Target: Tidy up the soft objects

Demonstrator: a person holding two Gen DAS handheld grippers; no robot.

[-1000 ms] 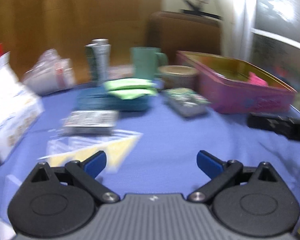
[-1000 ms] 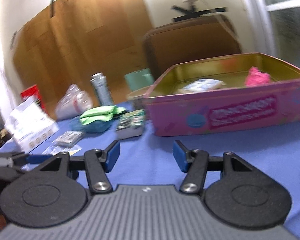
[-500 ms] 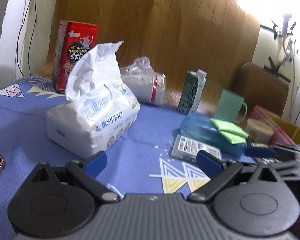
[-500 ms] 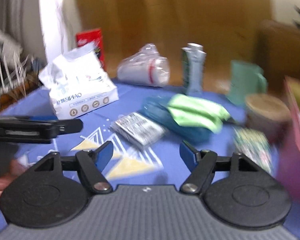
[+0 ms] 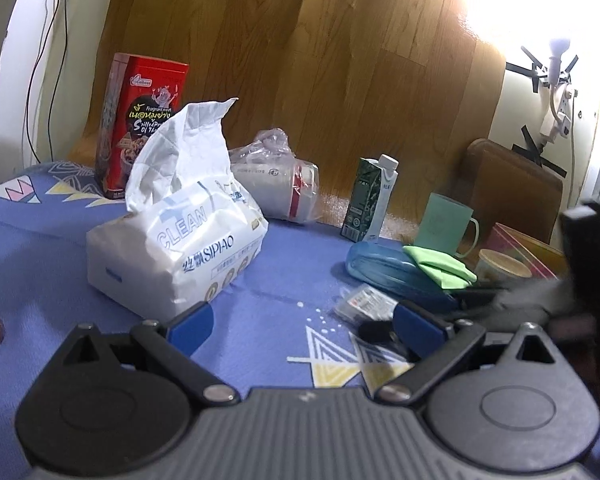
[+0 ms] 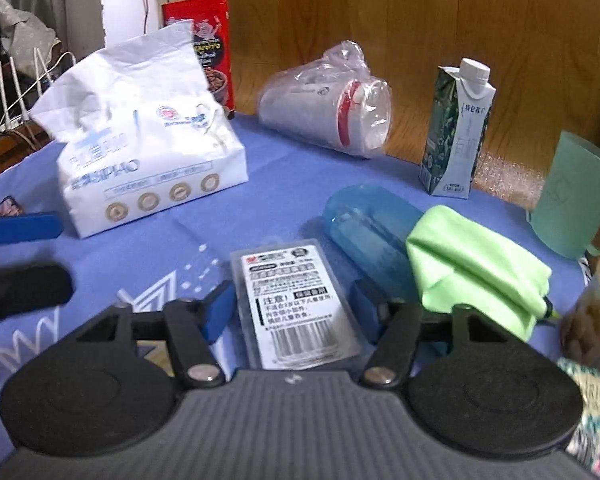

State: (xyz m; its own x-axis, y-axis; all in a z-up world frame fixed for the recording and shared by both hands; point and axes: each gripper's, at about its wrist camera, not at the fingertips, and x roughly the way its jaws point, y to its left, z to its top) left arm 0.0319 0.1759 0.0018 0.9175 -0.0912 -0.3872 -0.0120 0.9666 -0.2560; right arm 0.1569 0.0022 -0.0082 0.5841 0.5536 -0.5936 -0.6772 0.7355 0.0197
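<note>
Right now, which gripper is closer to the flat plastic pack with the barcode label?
Right. The right gripper straddles the barcode pack, jaws closing with the pack between the fingers. The left gripper sits back, empty, with the pack ahead on its right.

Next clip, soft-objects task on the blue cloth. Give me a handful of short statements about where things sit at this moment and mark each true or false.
1. The green cloth lies on the blue case. True.
2. The stack of cups in plastic wrap stands upright. False: it lies on its side.
3. The flat packet lies between the jaws of the right gripper. True; the jaws are closing.
4. The tissue pack is sealed. False: a tissue sticks up from its top.
5. The left gripper holds the carton. False: its jaws are open and empty.
</note>
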